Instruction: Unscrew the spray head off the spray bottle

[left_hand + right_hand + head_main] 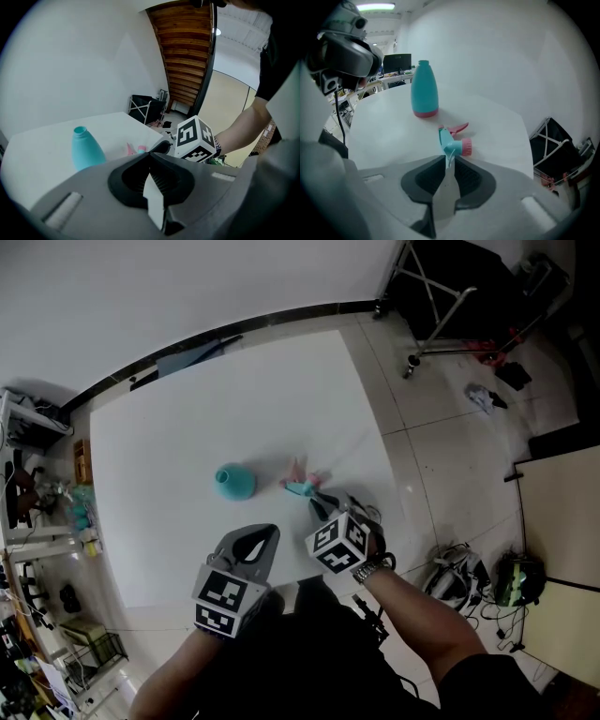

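The spray head is off the bottle. We see it on its side low on the white table, teal body with a pink trigger and a pink collar, toward the near right part of the top. A thin pale stem runs from it into the tips of the right gripper. In the right gripper view those jaws stand only a narrow slit apart, and we read them as clamped on that stem.

The spray bottle stands upright with its neck open. It is teal with a pink base, and it is clearly apart from the spray head, to its left in the head view. In the left gripper view the bottle stands left of the spray head, with the right gripper's marker cube just to the right.

The left gripper is clenched tight with nothing in it. It hangs over the near edge of the table, short of the bottle and touching neither thing.

A wristwatch sits on the right arm. Beyond the table's right edge is a tiled floor, with a folding metal rack at the far side. Cluttered shelves line the left.
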`<state>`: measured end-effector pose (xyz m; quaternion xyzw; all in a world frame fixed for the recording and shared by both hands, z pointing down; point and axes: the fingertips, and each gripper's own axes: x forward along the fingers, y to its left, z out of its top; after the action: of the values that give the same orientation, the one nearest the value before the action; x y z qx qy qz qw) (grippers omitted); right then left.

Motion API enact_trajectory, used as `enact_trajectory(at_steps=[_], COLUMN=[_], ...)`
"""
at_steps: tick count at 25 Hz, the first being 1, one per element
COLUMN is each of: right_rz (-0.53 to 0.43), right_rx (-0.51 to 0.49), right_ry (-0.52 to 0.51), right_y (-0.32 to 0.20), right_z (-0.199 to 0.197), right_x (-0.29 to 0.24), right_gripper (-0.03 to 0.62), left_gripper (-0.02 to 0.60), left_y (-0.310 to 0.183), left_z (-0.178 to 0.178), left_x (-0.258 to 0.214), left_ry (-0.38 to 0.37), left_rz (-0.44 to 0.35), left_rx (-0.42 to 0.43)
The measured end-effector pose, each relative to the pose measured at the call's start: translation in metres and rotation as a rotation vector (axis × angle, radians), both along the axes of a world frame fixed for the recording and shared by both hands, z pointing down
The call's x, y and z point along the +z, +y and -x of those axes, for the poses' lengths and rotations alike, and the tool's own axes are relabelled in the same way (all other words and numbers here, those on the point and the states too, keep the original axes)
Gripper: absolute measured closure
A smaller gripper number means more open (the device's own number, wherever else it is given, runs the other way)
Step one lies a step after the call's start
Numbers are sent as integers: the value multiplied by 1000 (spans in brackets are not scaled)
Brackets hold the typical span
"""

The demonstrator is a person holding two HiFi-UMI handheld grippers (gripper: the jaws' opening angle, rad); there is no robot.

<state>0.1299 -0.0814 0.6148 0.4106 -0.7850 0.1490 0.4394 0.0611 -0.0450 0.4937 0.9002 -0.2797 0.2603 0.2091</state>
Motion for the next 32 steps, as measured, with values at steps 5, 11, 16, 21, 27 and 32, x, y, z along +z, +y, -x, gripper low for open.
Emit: enact_trajectory(at_steps=[5, 11, 16, 21, 27, 32], right_rz=[12, 7, -7, -16, -23, -22], right_rx=[-3, 8, 22, 29, 44, 82], right_ry=[10, 15, -6, -38, -91, -172], right_y=[-1, -3, -6, -5, -6, -3], right_z=[1, -1, -1, -2, 0, 0], right_x=[6, 6, -3, -15, -34, -54], right_gripper=[557, 577, 586, 592, 594, 594], left_gripper=[572, 572, 572, 572, 572, 572], left_y=[-1, -1, -2, -3, -5, -7], left_z=[0, 4, 5, 5, 7, 6], left_x=[1, 1, -2, -5, -8, -7], left_ry=[2, -3, 1, 4, 15, 42], left_rz=[2, -2, -7, -19, -23, -6], left_rx=[-4, -9, -12, -12, -14, -25])
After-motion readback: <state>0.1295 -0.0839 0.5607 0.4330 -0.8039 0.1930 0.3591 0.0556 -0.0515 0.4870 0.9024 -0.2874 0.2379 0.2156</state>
